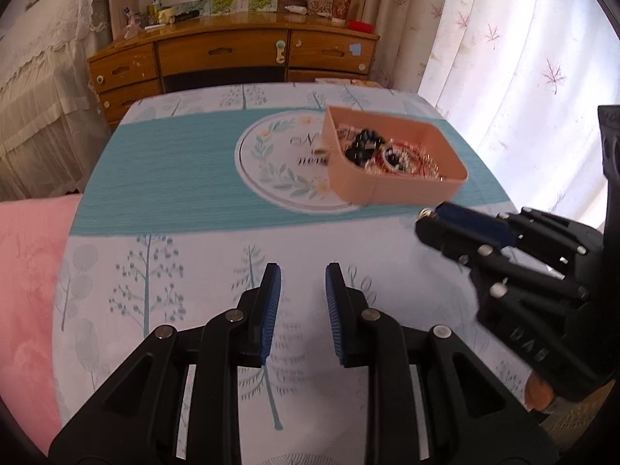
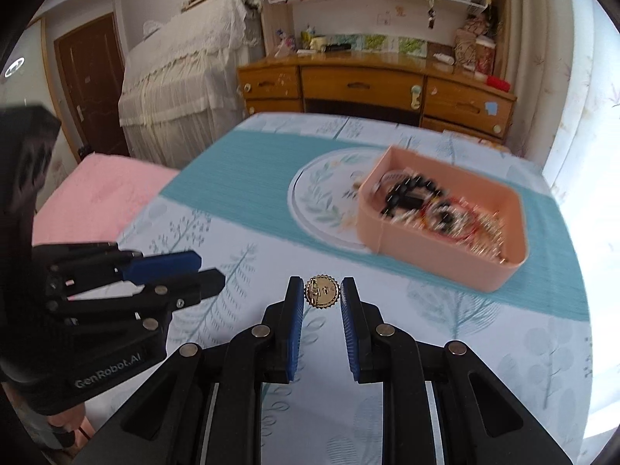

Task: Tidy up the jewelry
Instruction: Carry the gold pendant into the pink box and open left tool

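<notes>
The right claw [image 2: 321, 296] grips a round gold brooch [image 2: 322, 295] by its edges between the fingertips, above the surface [image 2: 465, 333]. The left claw [image 1: 303, 302] is open and holds nothing. The pink box [image 1: 391, 188] of mixed jewelry sits on the surface, beyond both claws.
</notes>
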